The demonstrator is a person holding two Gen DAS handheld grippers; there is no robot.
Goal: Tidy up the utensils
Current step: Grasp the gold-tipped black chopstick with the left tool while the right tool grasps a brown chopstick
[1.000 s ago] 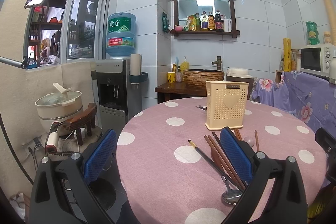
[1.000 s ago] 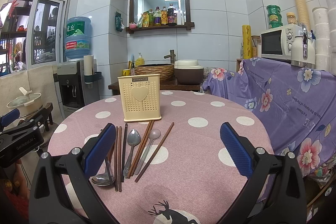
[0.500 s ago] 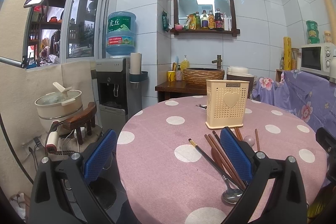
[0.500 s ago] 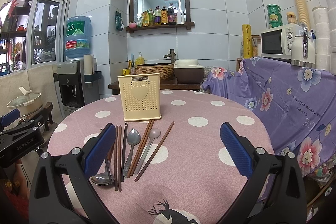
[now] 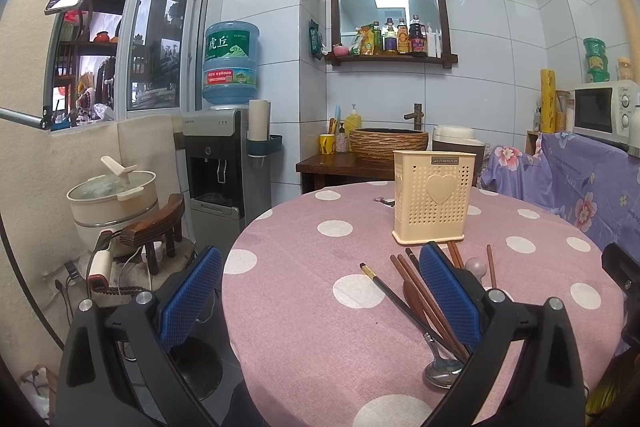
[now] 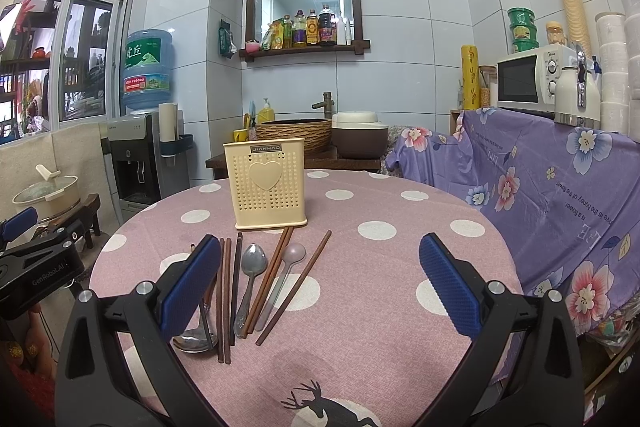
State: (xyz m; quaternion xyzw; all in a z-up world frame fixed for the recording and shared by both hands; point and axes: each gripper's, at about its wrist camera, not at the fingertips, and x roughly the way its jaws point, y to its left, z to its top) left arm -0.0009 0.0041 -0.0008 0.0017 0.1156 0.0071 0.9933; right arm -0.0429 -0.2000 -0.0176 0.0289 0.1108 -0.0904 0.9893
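Observation:
A cream perforated utensil holder [image 6: 265,183] with a heart stands upright on the pink polka-dot table [image 6: 400,267]; it also shows in the left wrist view [image 5: 432,201]. In front of it lie several brown chopsticks [image 6: 276,279], a metal spoon [image 6: 250,283], a pink spoon [image 6: 286,271] and another metal spoon [image 6: 196,341]. My right gripper [image 6: 320,287] is open and empty, held above the table just in front of the utensils. My left gripper [image 5: 320,291] is open and empty at the table's left edge, with the chopsticks [image 5: 420,299] by its right finger.
A water dispenser [image 5: 224,163] and a pot on a wooden stool [image 5: 116,199] stand left of the table. A purple floral cloth [image 6: 560,195] covers a counter on the right with a microwave [image 6: 532,83]. A basket sink [image 6: 296,133] is behind.

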